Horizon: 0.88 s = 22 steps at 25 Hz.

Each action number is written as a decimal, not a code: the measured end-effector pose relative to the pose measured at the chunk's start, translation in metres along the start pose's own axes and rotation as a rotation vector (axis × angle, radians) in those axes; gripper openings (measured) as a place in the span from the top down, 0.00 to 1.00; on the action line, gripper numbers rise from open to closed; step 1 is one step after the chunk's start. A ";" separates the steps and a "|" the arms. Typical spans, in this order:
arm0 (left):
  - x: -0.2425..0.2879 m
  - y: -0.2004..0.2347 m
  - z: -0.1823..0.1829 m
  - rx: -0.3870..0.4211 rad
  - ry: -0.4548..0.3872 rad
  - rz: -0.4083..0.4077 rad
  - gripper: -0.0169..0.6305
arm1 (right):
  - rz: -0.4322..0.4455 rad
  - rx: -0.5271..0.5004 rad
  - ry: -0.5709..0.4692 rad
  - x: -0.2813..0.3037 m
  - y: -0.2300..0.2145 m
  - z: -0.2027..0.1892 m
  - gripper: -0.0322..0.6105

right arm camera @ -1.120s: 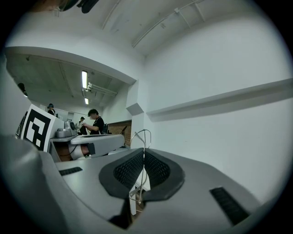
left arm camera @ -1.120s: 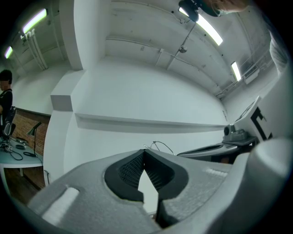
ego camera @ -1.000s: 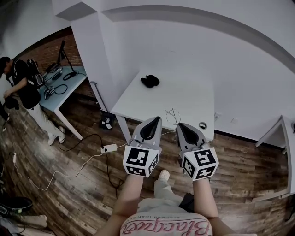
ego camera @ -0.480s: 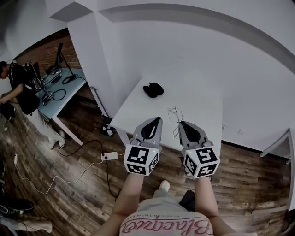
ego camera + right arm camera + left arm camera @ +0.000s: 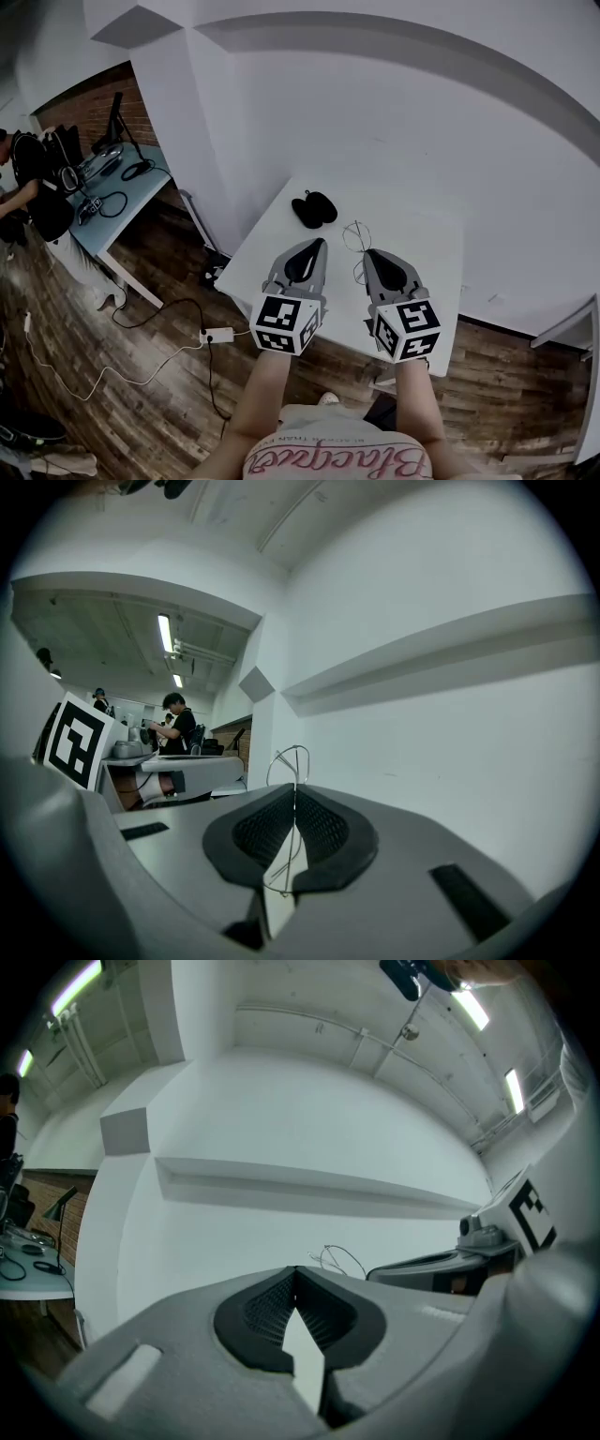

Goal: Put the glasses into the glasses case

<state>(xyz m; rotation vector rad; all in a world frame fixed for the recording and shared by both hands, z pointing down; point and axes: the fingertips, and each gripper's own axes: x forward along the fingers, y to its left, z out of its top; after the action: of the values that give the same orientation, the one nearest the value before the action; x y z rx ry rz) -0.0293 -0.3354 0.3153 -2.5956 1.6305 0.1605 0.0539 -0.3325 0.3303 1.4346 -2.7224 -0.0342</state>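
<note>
1. Right gripper (image 5: pixel 294 787): you are gripping the glasses (image 5: pixel 291 761) with it. The jaws are pressing together on the thin wire frame. One loop of the frame is standing up past the tips, and more wire is showing in the gap behind them.

2. Position of the glasses: in the head view, the glasses (image 5: pixel 356 234) are sitting at the tip of the right gripper (image 5: pixel 368 253). They are to the right of the case (image 5: pixel 313 208), on your side of it and clearly apart from it.

3. Left gripper (image 5: pixel 294 1269): you are holding it with the jaws closed on nothing; only the white wall is showing through the gap behind the tips. In the head view, the left gripper (image 5: pixel 317 246) is hovering on your side of the case and is not touching it.

4. Case: the black case is lying on the white table (image 5: pixel 422 253), with nothing else around it on the tabletop. At this range you cannot tell whether it is lying open or shut.

5. Progress: the task appears to be at an early-to-middle stage.
   - Done: you are holding the glasses off the table.
   - Not yet done: nothing is lying in the case.
   - Left, most likely: steadying or opening the case with the free gripper, bringing the glasses over the case, laying them inside, releasing them, and closing the lid.
</note>
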 end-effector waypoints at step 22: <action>0.130 0.134 -0.082 -0.020 0.161 -0.043 0.97 | -0.032 0.037 0.162 0.186 -0.049 -0.060 0.93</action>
<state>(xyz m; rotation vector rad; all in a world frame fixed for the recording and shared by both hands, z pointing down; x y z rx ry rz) -0.0902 -0.5195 0.3799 -2.7195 1.6270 -0.0361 -0.0069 -0.5128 0.3960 1.4237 -2.5834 0.1261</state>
